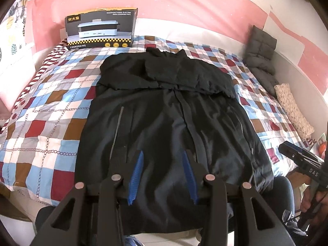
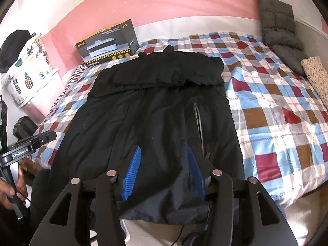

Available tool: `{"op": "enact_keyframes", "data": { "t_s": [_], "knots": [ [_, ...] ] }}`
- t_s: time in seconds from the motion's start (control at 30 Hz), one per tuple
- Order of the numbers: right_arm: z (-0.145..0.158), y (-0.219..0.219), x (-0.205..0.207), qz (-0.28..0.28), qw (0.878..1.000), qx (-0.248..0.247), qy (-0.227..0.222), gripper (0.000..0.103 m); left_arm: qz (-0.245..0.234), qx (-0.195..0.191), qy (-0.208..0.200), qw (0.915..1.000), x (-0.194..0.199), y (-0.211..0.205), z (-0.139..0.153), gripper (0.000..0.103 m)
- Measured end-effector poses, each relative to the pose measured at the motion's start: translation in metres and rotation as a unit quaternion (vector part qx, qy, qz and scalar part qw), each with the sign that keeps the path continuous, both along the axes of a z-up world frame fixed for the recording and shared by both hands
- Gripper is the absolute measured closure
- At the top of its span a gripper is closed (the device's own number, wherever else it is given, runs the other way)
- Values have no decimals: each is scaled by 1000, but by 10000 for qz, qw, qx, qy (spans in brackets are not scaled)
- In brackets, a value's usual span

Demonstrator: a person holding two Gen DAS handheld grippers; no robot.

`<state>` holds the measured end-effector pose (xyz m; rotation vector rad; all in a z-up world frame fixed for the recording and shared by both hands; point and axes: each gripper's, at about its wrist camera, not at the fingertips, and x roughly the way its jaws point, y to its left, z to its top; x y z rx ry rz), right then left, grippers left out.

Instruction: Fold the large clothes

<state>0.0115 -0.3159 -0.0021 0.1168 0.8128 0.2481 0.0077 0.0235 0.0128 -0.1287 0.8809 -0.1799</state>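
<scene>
A large black coat [image 1: 168, 110] lies flat on the checked bedspread [image 1: 47, 106], collar end far, hem hanging over the near bed edge; its sleeves are folded across the chest. It also shows in the right wrist view [image 2: 151, 112]. My left gripper [image 1: 163, 153] is open and empty, hovering above the lower part of the coat. My right gripper [image 2: 164, 149] is open and empty too, above the coat's lower right part near a zip line [image 2: 198, 123]. Each gripper shows at the edge of the other's view.
A cooker box [image 1: 101, 30] stands at the head of the bed. A grey quilted cushion [image 1: 261, 53] and a speckled pillow [image 1: 293, 108] lie along the right wall. A pineapple-print cloth [image 2: 26, 71] hangs at the left. The bedspread [image 2: 276, 112] lies bare on both sides of the coat.
</scene>
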Motion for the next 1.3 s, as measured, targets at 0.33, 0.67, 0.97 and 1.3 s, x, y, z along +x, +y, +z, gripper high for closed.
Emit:
{"op": "enact_keyframes", "data": {
  "t_s": [0.33,0.67,0.97,1.3],
  "knots": [
    [0,0,-18,2,10000,53,-69,52,-77,137,-97,9998,-20,-8,4,55],
    [-11,-6,-19,7,9998,129,164,41,165,194,-29,9997,-25,16,-5,46],
    [-67,-56,6,-535,9939,124,957,40,771,-27,599,9952,1,77,-57,43],
    [-111,-129,31,-1188,9753,831,1668,39,1094,-762,1360,9817,23,130,-114,41]
  ]
}}
